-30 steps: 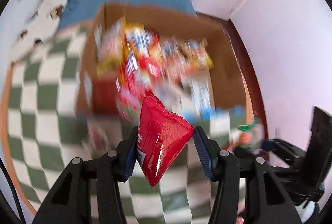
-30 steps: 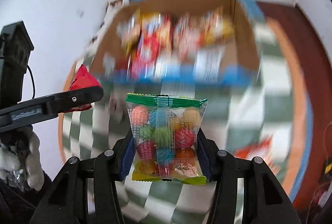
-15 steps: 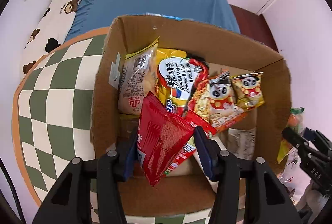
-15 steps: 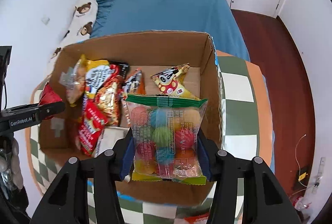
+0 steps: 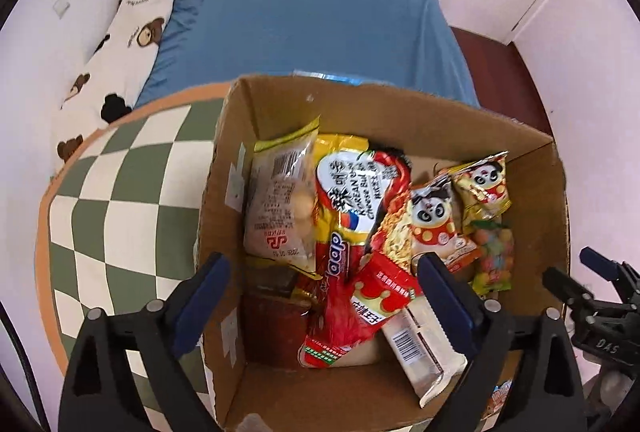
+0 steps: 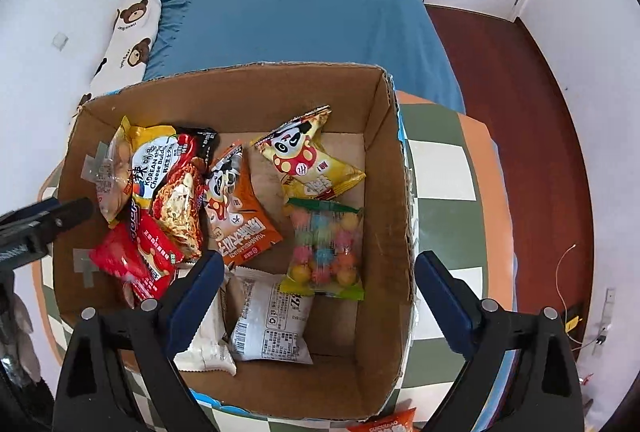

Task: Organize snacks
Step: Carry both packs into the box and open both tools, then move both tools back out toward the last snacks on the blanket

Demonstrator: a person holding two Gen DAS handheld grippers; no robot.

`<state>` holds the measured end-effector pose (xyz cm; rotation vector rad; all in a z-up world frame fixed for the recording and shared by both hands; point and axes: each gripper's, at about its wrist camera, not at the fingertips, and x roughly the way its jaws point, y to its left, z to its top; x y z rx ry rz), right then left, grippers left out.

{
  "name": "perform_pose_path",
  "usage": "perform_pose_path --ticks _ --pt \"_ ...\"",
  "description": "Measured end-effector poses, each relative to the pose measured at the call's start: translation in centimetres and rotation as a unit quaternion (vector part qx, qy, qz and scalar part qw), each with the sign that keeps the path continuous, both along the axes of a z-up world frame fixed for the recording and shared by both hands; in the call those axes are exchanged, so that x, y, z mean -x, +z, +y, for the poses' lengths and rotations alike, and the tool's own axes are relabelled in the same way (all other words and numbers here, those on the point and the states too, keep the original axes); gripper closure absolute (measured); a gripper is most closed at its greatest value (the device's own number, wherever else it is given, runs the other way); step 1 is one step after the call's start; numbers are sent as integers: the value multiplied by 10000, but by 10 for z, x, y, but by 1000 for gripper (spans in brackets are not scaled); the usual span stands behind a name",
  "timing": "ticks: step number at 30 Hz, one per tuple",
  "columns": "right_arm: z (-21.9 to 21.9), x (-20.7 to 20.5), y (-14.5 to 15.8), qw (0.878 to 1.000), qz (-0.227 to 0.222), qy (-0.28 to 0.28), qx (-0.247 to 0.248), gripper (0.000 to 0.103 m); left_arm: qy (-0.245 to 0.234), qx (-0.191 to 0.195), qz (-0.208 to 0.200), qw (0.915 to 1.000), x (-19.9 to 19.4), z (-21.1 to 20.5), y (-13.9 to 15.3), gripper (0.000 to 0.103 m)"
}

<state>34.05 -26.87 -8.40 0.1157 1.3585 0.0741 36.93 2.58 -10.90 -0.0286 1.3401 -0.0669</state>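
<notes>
An open cardboard box (image 5: 360, 108) (image 6: 240, 92) holds several snack packets. My left gripper (image 5: 322, 272) hangs over its left half, jaws opening wide, with nothing between the pads. The shiny red packet (image 5: 276, 328) (image 6: 116, 260) lies loose below, by the box's left wall. My right gripper (image 6: 320, 268) hovers over the right half, its jaws also opening and free of anything. The clear bag of coloured candy balls (image 6: 324, 248) (image 5: 494, 256) rests flat on the box floor beneath it. Noodle and panda packets fill the middle.
The box stands on a round green-and-white checked table (image 5: 120, 192) with an orange rim. A blue bed (image 6: 300, 12) and a bear-print pillow (image 5: 120, 44) lie behind. An orange packet (image 6: 384, 424) sits on the table near the box's front corner.
Both grippers swung over the box, then their jaws spread wide. The red packet and the candy bag left the pads and now lie inside the box.
</notes>
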Motion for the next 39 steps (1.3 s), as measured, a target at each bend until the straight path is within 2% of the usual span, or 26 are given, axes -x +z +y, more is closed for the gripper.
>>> perform_pose_path --ticks 1,11,24,32,39 --pt "0 2 1 10000 -9 -6 3 5 -37 25 -42 10000 2 -2 3 0" --pt "8 24 14 9997 -234 31 90 4 -112 105 -428 9990 32 -9 25 0" --pt "13 81 67 9943 -1064 -54 18 4 -275 -102 -1324 9908 105 -19 70 0" --pt "16 129 104 9882 -1528 -107 -20 4 -293 -43 -1648 9859 156 -15 94 0" --pt "20 172 132 9844 -1711 -171 -369 4 -160 154 -1693 9853 192 -4 101 0"
